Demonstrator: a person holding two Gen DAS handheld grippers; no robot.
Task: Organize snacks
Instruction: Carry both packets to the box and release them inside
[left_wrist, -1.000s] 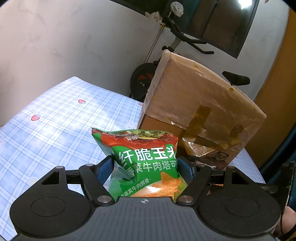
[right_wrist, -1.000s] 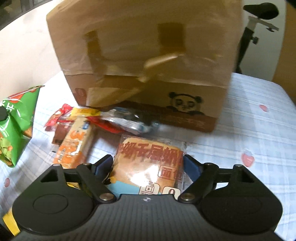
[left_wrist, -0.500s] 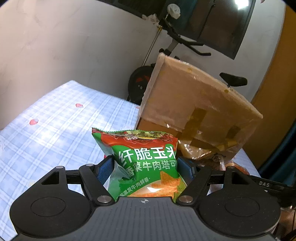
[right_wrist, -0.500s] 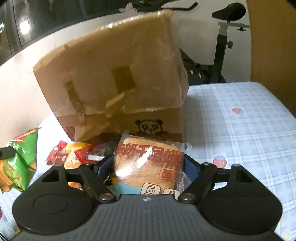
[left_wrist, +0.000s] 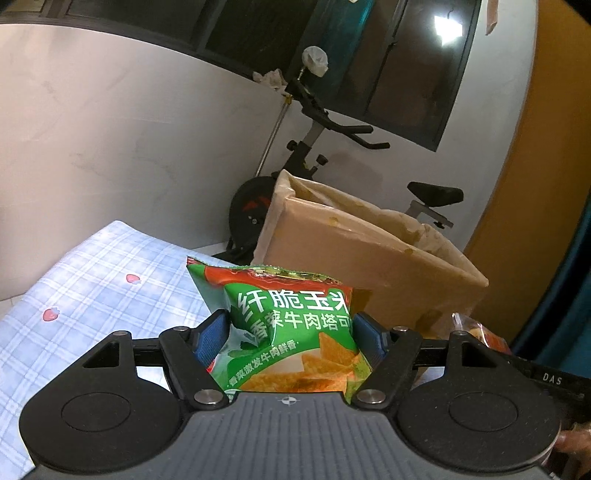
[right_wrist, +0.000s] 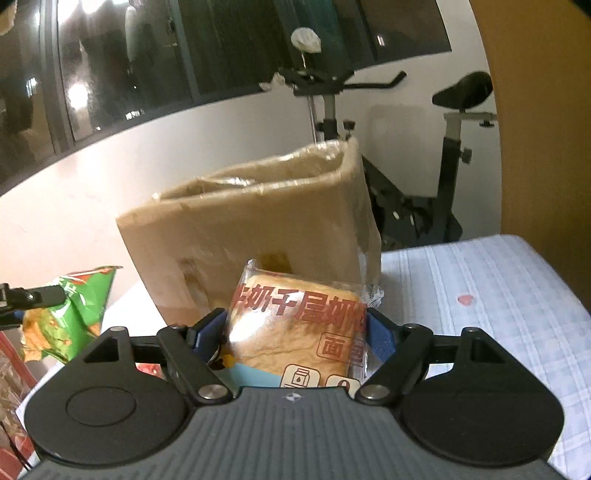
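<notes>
Both grippers now ride higher than a second ago, so the open top of the cardboard box (left_wrist: 369, 254) shows where only its taped side showed before. The left gripper (left_wrist: 290, 334) has its fingers clenched on a green chip bag (left_wrist: 291, 325), held upright above the checked bed (left_wrist: 92, 295), with the box just behind it. The right gripper (right_wrist: 295, 328) has its fingers clamped on a wrapped bread pack (right_wrist: 299, 332), held before the box's near wall. What the box holds cannot be seen. An exercise bike (right_wrist: 417, 184) stands behind the box.
</notes>
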